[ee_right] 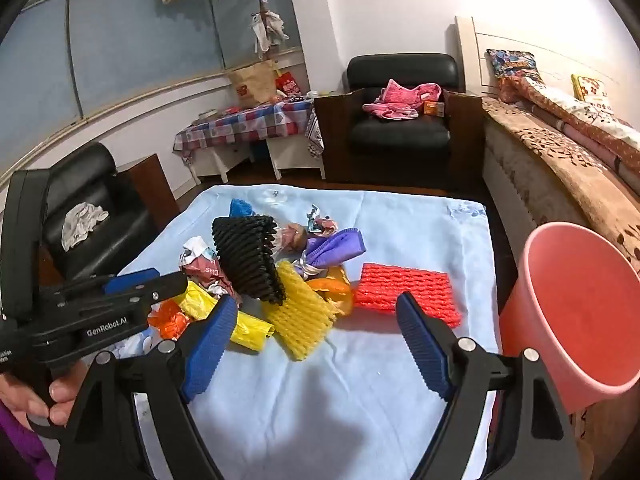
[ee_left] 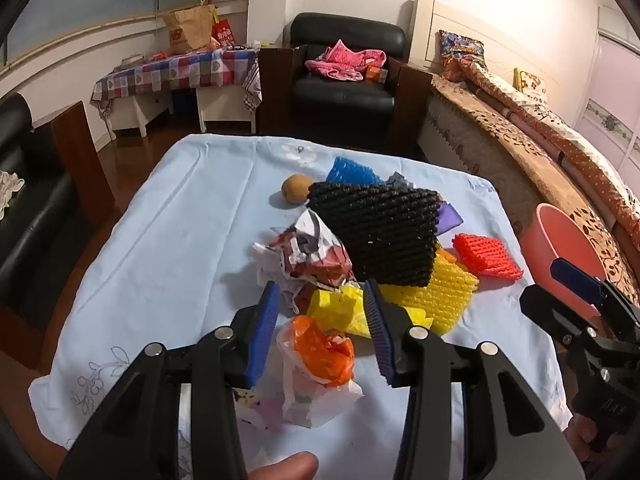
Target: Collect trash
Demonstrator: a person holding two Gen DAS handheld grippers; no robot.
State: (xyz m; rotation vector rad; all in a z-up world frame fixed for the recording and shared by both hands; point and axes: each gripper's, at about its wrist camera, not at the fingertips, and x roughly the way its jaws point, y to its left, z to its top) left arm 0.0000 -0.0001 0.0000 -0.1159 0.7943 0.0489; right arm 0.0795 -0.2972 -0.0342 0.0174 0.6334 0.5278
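The left gripper hangs low over the trash pile mid-table, jaws spread around an orange plastic bag, not closed on it. The right gripper hovers released near the table's right edge, beside the pink bucket.

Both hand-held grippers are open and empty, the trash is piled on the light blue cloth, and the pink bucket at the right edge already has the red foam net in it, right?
Not quite. The pink bucket looks empty in the right wrist view; the red foam net lies on the light blue cloth beside the pile. The rest holds: the left hand-held gripper and right hand-held gripper are open and empty.
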